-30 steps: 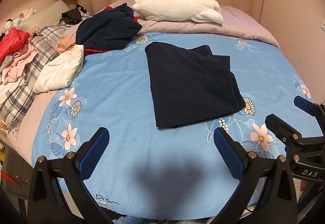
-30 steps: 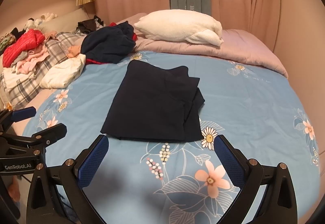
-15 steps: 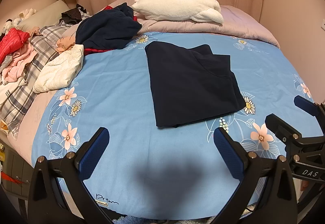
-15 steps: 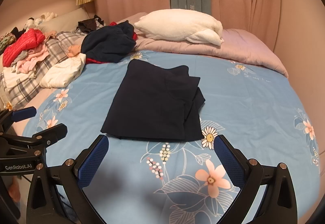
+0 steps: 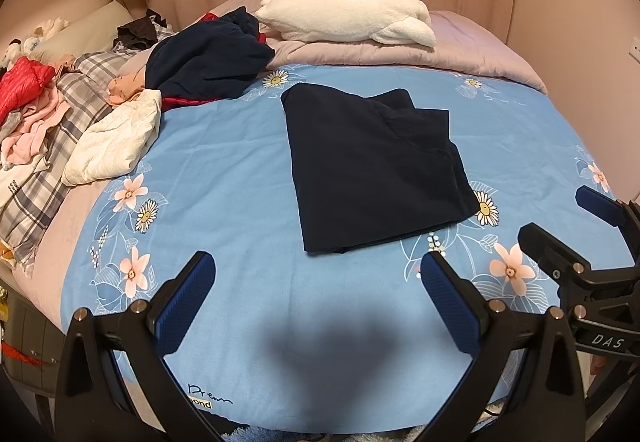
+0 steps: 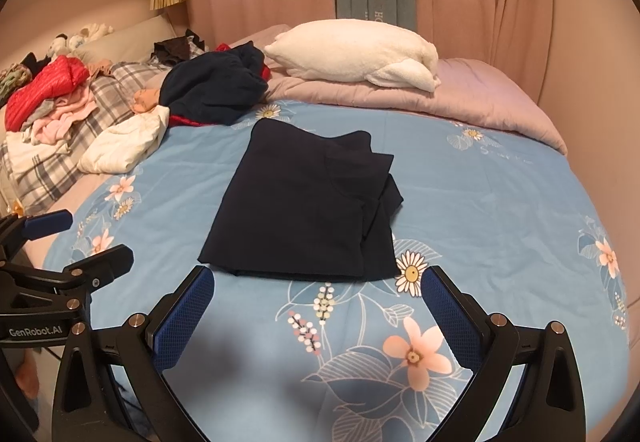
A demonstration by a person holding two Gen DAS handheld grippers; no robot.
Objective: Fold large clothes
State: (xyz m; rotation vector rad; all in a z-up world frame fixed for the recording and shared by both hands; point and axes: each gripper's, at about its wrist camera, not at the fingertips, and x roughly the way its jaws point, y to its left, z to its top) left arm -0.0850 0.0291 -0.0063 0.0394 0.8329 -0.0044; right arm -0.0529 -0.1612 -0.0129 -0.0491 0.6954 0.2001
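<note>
A dark navy garment (image 5: 372, 165) lies folded into a rough rectangle on the blue floral bedspread (image 5: 224, 169); it also shows in the right wrist view (image 6: 308, 205). My left gripper (image 5: 316, 282) is open and empty, held above the bed's near edge, short of the garment. My right gripper (image 6: 316, 294) is open and empty, just short of the garment's near hem. The right gripper shows at the right edge of the left wrist view (image 5: 568, 230), and the left gripper at the left edge of the right wrist view (image 6: 76, 238).
A crumpled navy and red garment (image 5: 204, 61), a cream jacket (image 5: 116, 141) and a heap of pink, red and plaid clothes (image 5: 32, 109) lie at the left. A white pillow (image 5: 348, 17) rests on a pink quilt (image 5: 460, 53) at the far side.
</note>
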